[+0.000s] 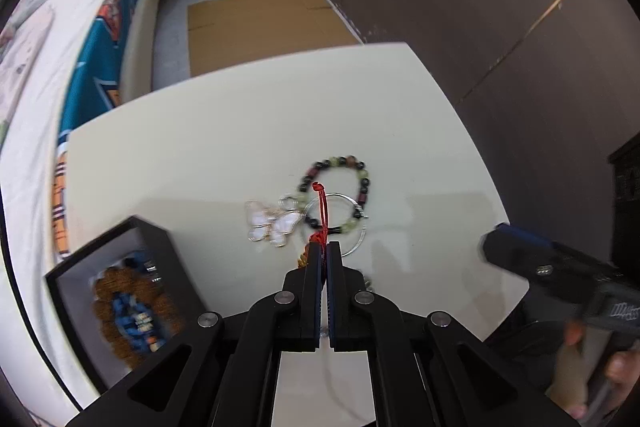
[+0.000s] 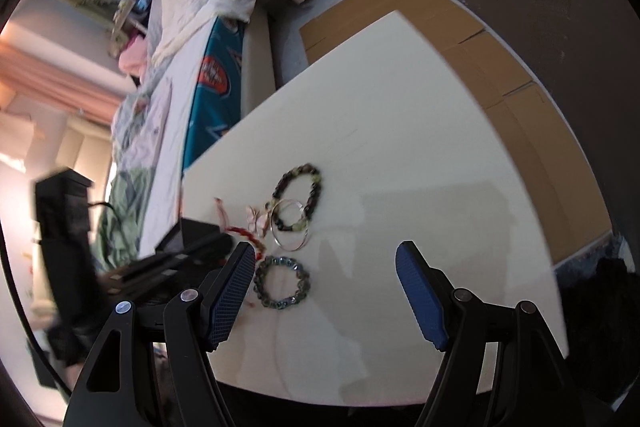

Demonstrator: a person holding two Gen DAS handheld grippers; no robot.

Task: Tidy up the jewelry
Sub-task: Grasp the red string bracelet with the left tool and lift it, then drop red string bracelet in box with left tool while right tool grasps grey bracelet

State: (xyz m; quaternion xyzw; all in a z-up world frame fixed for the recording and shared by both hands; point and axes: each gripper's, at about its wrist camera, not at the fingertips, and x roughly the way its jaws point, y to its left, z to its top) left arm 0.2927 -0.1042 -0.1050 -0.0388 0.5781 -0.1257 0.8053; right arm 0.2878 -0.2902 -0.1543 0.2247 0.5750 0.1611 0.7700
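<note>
Left wrist view | our left gripper [image 1: 325,247] pinches red-corded bracelet [image 1: 320,223], jaws pressed together, near table [image 1: 200,131] centre | step: carrying it toward black box [image 1: 116,291] at near left | next: lift, release inside | right gripper [image 2: 326,291] spread, idle.

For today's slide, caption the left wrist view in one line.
Left gripper shut on a red cord above bracelets and a butterfly charm on the table.

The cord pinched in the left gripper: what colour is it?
Red, a knotted cord rising from the shut left gripper; clearest in the left wrist view.
</note>
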